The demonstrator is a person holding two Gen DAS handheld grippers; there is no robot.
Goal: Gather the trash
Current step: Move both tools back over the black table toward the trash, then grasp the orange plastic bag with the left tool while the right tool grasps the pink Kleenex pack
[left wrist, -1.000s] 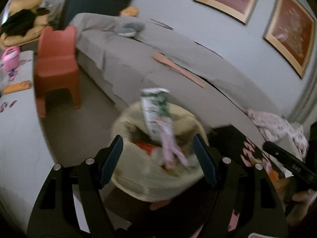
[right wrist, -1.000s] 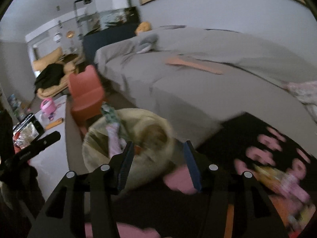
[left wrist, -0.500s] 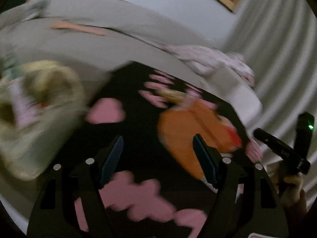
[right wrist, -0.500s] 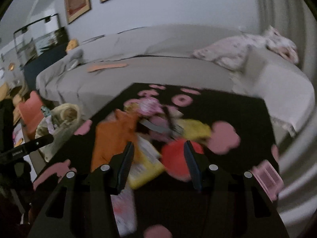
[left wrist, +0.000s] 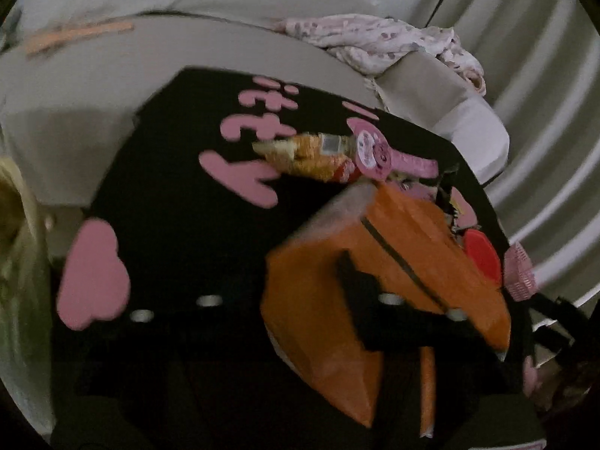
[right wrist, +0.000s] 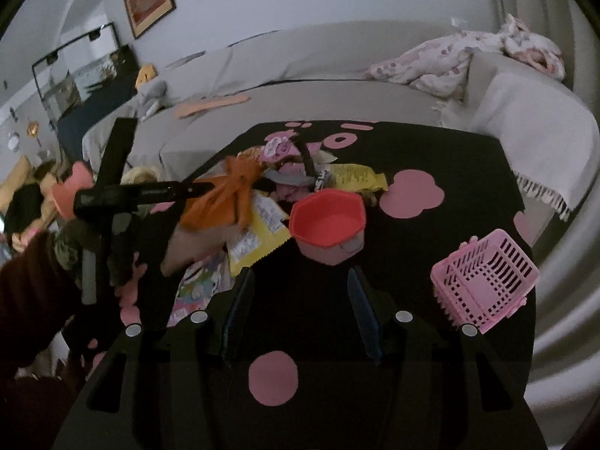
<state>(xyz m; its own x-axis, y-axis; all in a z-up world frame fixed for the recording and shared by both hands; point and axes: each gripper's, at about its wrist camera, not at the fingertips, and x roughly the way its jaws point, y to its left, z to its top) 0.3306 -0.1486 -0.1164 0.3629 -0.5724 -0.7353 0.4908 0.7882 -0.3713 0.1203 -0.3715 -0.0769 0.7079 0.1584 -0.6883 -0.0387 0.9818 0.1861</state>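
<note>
Glossy crinkled orange wrapper [left wrist: 378, 281], perforated pink plastic basket [right wrist: 485, 283], matt black tablecloth [right wrist: 461, 172].

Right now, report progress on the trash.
Done: cannot tell; the bin bag is a blur. In hand: left gripper is at the orange wrapper, grip unclear; right gripper open, empty. Left: yellow wrappers and other litter on the black table.

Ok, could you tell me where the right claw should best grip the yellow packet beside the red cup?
Probably the yellow packet's near serrated corner, approached low from the near side: it lies flat, that corner points toward the open right claw, and the orange wrapper covers its far end.
</note>
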